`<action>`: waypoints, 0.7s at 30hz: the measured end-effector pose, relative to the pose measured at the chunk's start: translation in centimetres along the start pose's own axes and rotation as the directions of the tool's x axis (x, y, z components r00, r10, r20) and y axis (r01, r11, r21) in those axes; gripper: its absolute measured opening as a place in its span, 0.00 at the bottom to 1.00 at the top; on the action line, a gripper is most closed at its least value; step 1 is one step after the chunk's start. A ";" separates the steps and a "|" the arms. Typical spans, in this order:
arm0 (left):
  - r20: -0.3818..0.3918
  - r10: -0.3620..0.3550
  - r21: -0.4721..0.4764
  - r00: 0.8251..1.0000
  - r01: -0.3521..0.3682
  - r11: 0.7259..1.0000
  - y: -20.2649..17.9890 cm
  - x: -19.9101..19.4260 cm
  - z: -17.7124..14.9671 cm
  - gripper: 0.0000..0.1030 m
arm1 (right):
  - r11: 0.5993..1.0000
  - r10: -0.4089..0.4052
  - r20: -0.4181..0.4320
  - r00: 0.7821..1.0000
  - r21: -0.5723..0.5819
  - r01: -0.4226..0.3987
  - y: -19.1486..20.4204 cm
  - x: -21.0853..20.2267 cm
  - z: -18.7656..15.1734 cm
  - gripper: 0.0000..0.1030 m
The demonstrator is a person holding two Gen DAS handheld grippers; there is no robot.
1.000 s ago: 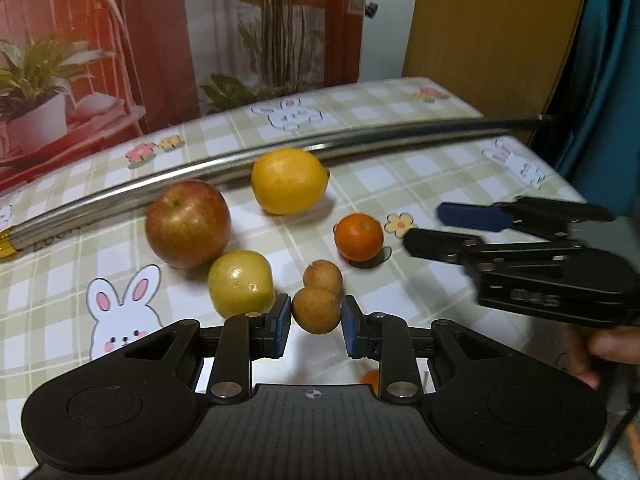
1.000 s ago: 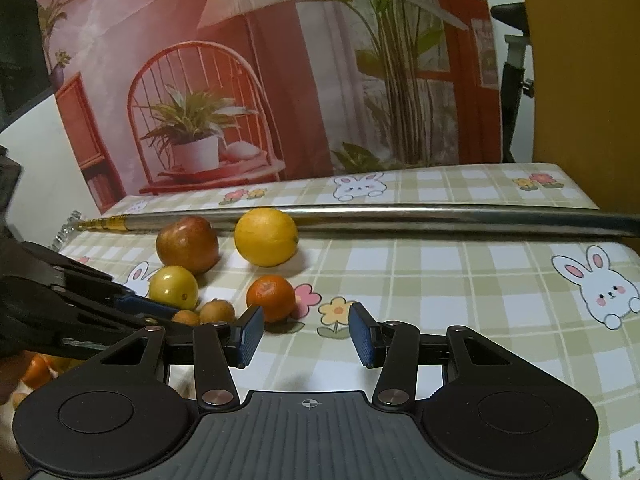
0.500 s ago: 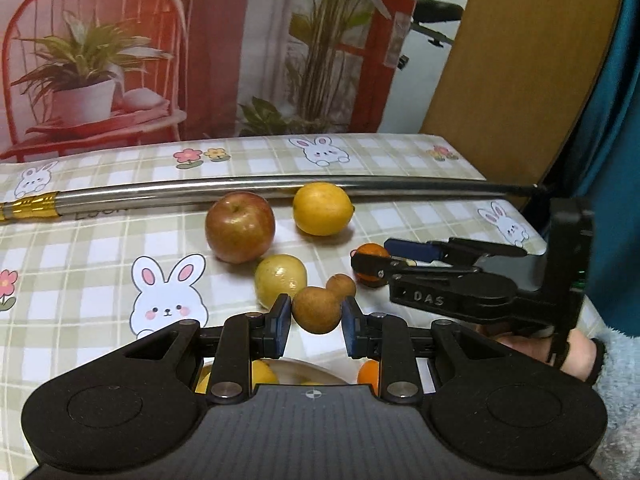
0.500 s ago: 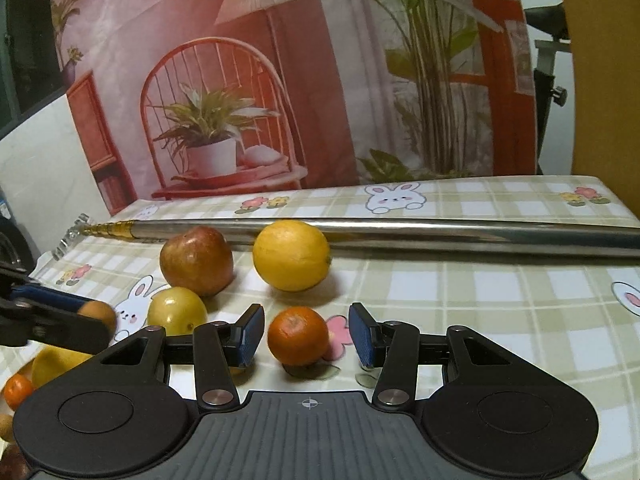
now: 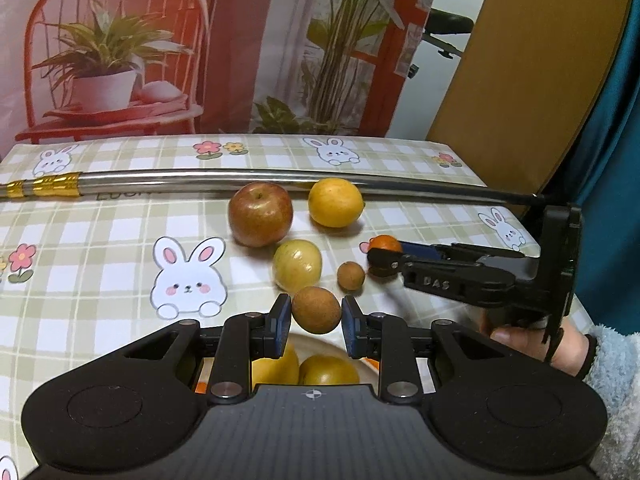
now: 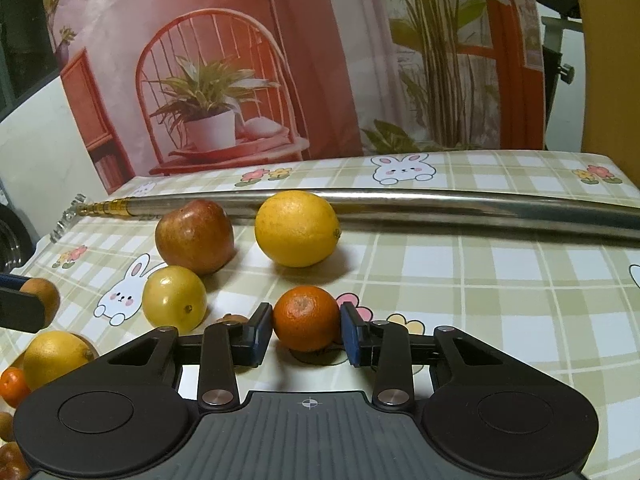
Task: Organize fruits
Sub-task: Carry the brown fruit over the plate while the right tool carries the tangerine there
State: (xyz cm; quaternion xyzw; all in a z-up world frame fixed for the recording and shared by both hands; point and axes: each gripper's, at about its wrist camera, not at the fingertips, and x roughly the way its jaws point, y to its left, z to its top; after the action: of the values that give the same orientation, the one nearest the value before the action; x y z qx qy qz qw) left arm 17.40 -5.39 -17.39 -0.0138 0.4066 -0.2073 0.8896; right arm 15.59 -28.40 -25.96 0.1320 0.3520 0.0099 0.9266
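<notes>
My left gripper [image 5: 316, 318] is shut on a small brown round fruit [image 5: 316, 309] and holds it above a plate [image 5: 370, 362] that holds yellow fruits [image 5: 326, 370]. My right gripper [image 6: 306, 330] is shut on a small orange mandarin [image 6: 306, 322] that sits on the tablecloth; it also shows in the left wrist view [image 5: 386, 244]. On the cloth lie a red apple [image 5: 260, 214], a large yellow citrus [image 5: 335, 202], a yellow-green fruit [image 5: 297, 266] and another small brown fruit [image 5: 351, 276].
A long steel pole [image 5: 240, 178] with a gold-banded end lies across the table behind the fruit. At the left in the right wrist view, a lemon [image 6: 54, 354] and a small mandarin [image 6: 12, 386] lie in the plate. A wooden panel [image 5: 520, 60] stands at the far right.
My left gripper has lifted the brown fruit and drawn back over the plate. My right gripper has moved forward and closed its fingers on the mandarin.
</notes>
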 end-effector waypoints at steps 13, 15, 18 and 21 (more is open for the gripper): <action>0.015 0.012 -0.115 1.000 -0.010 0.993 2.8 -4.1 -2.7 0.28 | 0.999 -0.009 0.023 1.000 0.046 0.008 0.7 -3.9 0.2 0.32; 0.015 0.017 -0.124 1.000 -0.015 0.992 3.1 -4.8 -3.3 0.28 | 0.999 -0.012 0.028 1.000 0.051 0.011 1.1 -4.7 0.2 0.32; 0.014 0.029 -0.133 0.999 -0.027 0.991 3.7 -5.6 -4.1 0.28 | 0.999 -0.007 0.037 0.999 0.050 0.005 1.9 -6.0 0.3 0.32; 0.013 0.034 -0.151 0.999 -0.031 0.988 4.3 -6.5 -5.2 0.28 | 0.999 0.004 0.051 0.999 0.037 -0.005 3.2 -7.3 0.5 0.32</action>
State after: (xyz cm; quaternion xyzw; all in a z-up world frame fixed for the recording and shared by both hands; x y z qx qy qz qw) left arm 11.41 1.78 -17.04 -0.0762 0.4143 -0.1613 0.8925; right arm 10.65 -26.27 -20.11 0.1503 0.3280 0.0021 0.9326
